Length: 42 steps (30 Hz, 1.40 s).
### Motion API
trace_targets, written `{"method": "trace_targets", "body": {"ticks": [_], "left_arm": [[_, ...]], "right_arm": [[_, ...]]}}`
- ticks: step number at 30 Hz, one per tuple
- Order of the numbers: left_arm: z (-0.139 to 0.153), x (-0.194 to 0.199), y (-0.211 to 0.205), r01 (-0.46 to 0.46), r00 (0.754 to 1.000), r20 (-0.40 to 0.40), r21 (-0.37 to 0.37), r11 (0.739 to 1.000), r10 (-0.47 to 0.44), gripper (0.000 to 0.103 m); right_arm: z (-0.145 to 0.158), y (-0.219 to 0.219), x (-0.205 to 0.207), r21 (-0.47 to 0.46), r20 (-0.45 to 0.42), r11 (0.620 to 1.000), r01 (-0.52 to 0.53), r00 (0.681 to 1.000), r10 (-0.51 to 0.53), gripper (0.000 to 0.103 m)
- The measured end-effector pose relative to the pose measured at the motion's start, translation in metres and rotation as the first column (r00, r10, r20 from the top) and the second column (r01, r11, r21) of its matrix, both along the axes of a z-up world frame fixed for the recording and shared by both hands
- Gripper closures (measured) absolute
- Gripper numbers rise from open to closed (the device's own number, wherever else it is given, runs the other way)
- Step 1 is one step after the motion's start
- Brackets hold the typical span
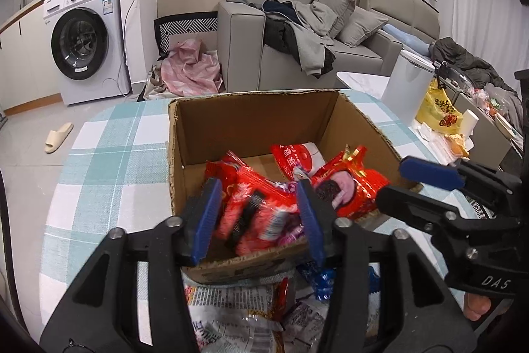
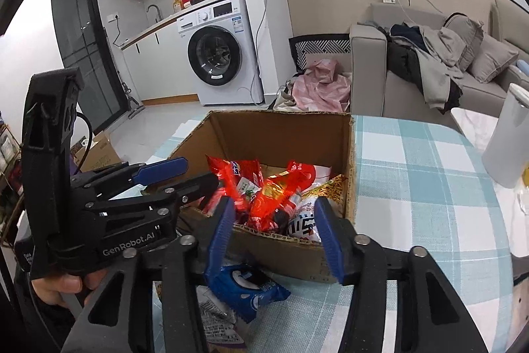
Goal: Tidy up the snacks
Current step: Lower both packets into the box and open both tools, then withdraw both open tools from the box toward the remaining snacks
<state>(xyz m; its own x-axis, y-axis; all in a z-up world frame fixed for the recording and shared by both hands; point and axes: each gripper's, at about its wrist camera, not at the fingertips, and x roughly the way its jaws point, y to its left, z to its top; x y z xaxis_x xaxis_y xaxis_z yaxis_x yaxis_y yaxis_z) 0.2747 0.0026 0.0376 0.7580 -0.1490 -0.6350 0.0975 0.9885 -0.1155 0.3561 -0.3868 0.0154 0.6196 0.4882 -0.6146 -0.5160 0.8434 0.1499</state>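
Observation:
An open cardboard box [image 1: 251, 121] [image 2: 281, 134] stands on the checked tablecloth [image 1: 109, 154], holding several red snack packets. My left gripper [image 1: 258, 220] hovers over the box's near edge with its blue pads apart. A blurred red packet [image 1: 261, 207] hangs loose between them. My right gripper [image 2: 276, 237] is over the same edge further right, open, with a red packet [image 2: 274, 204] in the gap, clear of both pads. Each gripper shows in the other's view: the right gripper [image 1: 406, 184] and the left gripper [image 2: 185, 176]. A blue packet [image 2: 244, 286] and white printed packets [image 1: 231, 303] lie before the box.
A white cylinder [image 2: 506, 138] stands at the table's right, and a yellow bag [image 1: 436, 111] lies on a low table beyond. Behind are a grey sofa [image 1: 248, 48] piled with clothes and a washing machine [image 2: 218, 55]. The tablecloth is bare right of the box.

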Motion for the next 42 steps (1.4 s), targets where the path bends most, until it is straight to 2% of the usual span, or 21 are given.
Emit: {"method": "trace_targets", "body": {"ticks": [2, 3, 5, 7, 10, 11, 12, 23, 28, 42], "left_arm": [[0.004, -0.007, 0.0, -0.013, 1.0, 0.01, 0.013, 1.0, 0.013, 0.024], [0.006, -0.01, 0.001, -0.016, 1.0, 0.02, 0.016, 1.0, 0.016, 0.02], [0.01, -0.019, 0.002, -0.021, 0.999, 0.04, 0.019, 1.0, 0.02, 0.018], [0.014, -0.027, 0.002, -0.021, 0.999, 0.039, 0.012, 1.0, 0.02, 0.017], [0.02, -0.038, 0.004, -0.021, 0.999, 0.044, -0.004, 1.0, 0.021, 0.008], [0.022, -0.043, 0.005, -0.02, 0.999, 0.048, -0.006, 1.0, 0.02, 0.003], [0.025, -0.05, 0.005, -0.021, 0.998, 0.061, -0.007, 1.0, 0.022, 0.001], [0.037, -0.112, 0.012, -0.051, 0.993, 0.105, 0.019, 0.999, 0.048, 0.001], [0.034, -0.125, 0.02, -0.064, 0.994, 0.091, 0.011, 0.998, 0.063, 0.001], [0.014, -0.141, 0.023, -0.072, 0.996, 0.044, 0.012, 0.997, 0.071, 0.001]], "right_arm": [[0.002, -0.004, -0.005, -0.013, 0.001, 1.0, 0.003, 1.0, -0.003, 0.041], [0.002, -0.005, -0.008, -0.016, 0.01, 1.0, 0.005, 1.0, -0.005, 0.036], [0.005, -0.011, -0.015, -0.011, 0.033, 1.0, 0.019, 0.999, -0.019, 0.025], [0.006, -0.017, -0.019, 0.009, 0.03, 1.0, 0.021, 0.999, -0.022, 0.008], [0.008, -0.025, -0.024, 0.036, 0.022, 0.999, 0.029, 0.999, -0.03, 0.001], [0.009, -0.026, -0.026, 0.036, 0.018, 0.999, 0.032, 0.999, -0.033, 0.001], [0.009, -0.027, -0.028, 0.034, 0.015, 0.999, 0.034, 0.999, -0.034, 0.001], [0.007, -0.034, -0.054, 0.06, -0.015, 0.998, 0.023, 1.0, -0.022, 0.0], [0.003, -0.037, -0.061, 0.08, -0.066, 0.996, 0.036, 0.997, -0.031, 0.0], [-0.029, -0.035, -0.078, 0.022, -0.113, 1.0, 0.019, 0.993, -0.016, 0.0]]}}
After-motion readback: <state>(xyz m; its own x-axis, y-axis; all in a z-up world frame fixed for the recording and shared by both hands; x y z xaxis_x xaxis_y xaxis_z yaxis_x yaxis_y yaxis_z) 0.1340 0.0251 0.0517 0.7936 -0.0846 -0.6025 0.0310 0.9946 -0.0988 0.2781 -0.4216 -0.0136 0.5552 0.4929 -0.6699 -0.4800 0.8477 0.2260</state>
